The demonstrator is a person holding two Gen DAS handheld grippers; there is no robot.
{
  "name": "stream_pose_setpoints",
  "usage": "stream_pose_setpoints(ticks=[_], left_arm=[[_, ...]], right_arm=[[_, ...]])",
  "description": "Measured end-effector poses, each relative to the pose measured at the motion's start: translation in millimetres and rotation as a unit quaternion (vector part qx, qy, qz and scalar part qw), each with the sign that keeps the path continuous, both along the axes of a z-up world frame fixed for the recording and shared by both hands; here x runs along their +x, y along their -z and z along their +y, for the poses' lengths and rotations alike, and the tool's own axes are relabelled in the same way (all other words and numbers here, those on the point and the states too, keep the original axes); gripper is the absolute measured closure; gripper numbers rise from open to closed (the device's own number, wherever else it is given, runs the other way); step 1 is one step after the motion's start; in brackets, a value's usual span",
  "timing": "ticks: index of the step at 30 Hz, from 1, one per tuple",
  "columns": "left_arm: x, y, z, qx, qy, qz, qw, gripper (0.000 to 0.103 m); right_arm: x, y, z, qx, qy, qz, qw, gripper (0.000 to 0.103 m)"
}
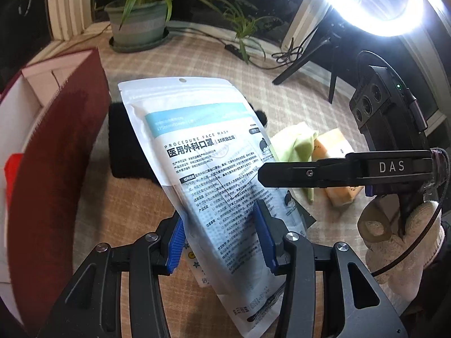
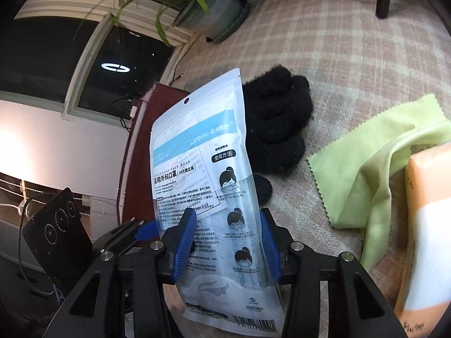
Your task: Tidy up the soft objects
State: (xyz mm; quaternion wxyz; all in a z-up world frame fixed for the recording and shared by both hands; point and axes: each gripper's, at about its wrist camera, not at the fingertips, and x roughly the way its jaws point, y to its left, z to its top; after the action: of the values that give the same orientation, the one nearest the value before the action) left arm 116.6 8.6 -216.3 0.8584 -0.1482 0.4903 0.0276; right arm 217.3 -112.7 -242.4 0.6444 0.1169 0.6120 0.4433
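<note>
Mask pouch (image 2: 197, 174) glossy plastic; glove (image 2: 279, 124) fuzzy knit, probably wool.

The white mask pouch (image 1: 203, 174) bears "PROCEDURE FACE MASK", then bold "医用外科口罩" and "10片独立装". In the right wrist view its blue band reads what looks like "Lanhine", a black label says "使用方法", and a barcode sits at the bottom with digits too cut off to read. The right tool (image 1: 265, 176) carries "DAS" on its black arm.

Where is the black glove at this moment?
The black glove lies on the checked cloth behind the raised mask packet. In the right wrist view it is left of the green cloth; in the left wrist view the packet mostly hides it.
</note>
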Motion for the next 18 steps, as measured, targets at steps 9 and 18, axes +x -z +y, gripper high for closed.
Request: stream_pose_setpoints(ticks=[9,18], left_arm=[[-2,-25,4,0.000,0.009,-0.030,0.9995,0.059],[-11,-47,13,0.007,-0.001,-0.057,0.9983,0.059]], right_arm=[[-7,-39,-2,-0.004,0.016,-0.036,0.999,0.061],[-20,-61,8,-0.002,0.018,-0.047,0.999,0.061]])
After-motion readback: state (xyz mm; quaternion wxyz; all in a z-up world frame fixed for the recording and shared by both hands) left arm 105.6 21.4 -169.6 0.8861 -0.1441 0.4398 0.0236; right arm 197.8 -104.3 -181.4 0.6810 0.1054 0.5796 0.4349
